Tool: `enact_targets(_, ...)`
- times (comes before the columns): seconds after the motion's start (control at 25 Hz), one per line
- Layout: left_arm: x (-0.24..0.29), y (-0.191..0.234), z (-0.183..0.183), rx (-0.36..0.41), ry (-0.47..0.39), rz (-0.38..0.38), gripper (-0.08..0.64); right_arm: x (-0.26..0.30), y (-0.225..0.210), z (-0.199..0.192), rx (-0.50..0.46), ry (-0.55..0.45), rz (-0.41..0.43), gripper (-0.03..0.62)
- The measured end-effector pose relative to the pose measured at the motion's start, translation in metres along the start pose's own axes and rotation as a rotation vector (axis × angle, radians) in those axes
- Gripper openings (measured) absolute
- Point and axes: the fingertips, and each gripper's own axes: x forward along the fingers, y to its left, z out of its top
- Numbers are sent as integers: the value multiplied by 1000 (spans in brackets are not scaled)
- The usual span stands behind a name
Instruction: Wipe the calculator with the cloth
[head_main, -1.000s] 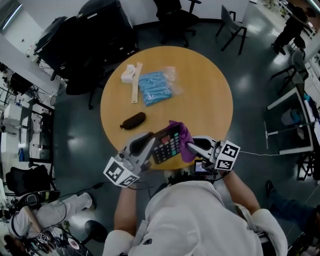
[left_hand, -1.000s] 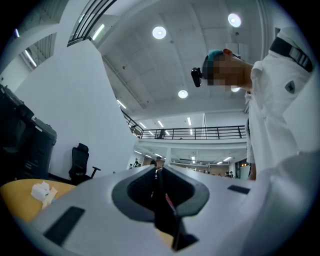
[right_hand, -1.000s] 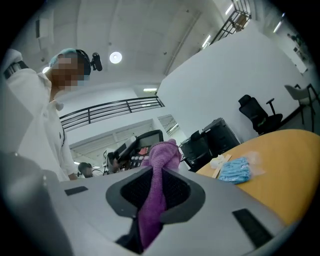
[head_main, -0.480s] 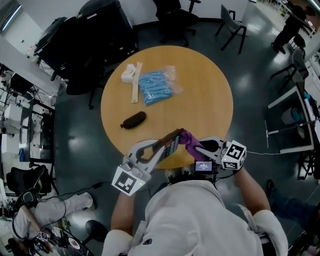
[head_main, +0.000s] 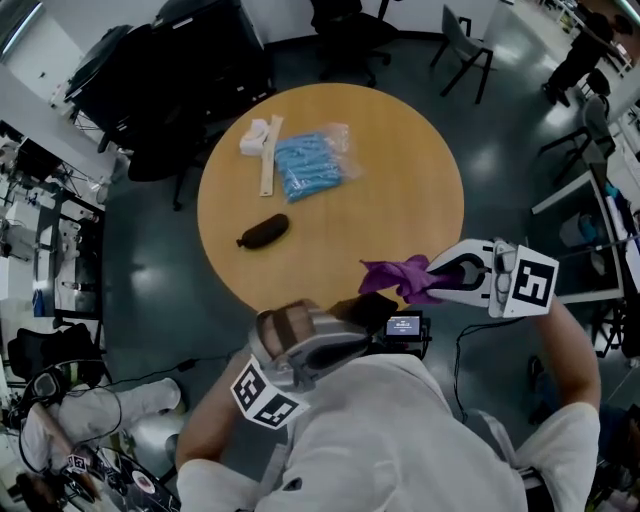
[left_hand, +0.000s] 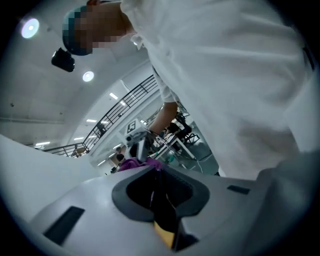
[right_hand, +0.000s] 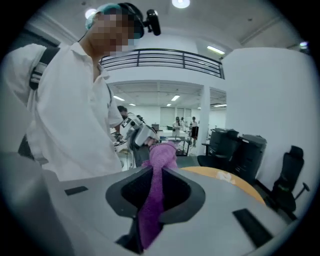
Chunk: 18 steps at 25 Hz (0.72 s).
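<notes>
My left gripper (head_main: 352, 318) is close to the person's chest, off the near rim of the round wooden table (head_main: 420, 190). It is shut on the black calculator (head_main: 368, 305). In the left gripper view the calculator (left_hand: 161, 202) shows edge-on as a dark slab between the jaws. To the right and higher, my right gripper (head_main: 437, 276) is shut on the purple cloth (head_main: 398, 272), which bunches out past its tips. The cloth (right_hand: 154, 197) runs as a strip through the jaws in the right gripper view. Cloth and calculator are a short way apart.
On the far side of the table lie a blue plastic packet (head_main: 310, 165), a white block (head_main: 256, 140), a pale wooden strip (head_main: 268, 165) and a dark pouch (head_main: 263, 232). A small lit screen (head_main: 405, 325) sits at the person's chest. Chairs and desks ring the table.
The left gripper has rolled and swung toward the person with the calculator, turning it edge-on. The right gripper has risen and moved right with the cloth, off the calculator.
</notes>
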Motion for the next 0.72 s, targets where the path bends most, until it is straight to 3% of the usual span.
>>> enact_targets(0.12,1,-9,17,46,-27,-44,49,5,29,23,-76,66,129,61)
enact_targets(0.24,2,-8,31,38,-51,-44,49,16,55,42,-103,29,236,61)
enact_targets(0.4,3,-1,46,20,-78,-31,49,24,71,47,-110,22,304,61)
enact_targets(0.72,13,-10,74,88,-136,-59,49,32,84,47,-101,45,413,61)
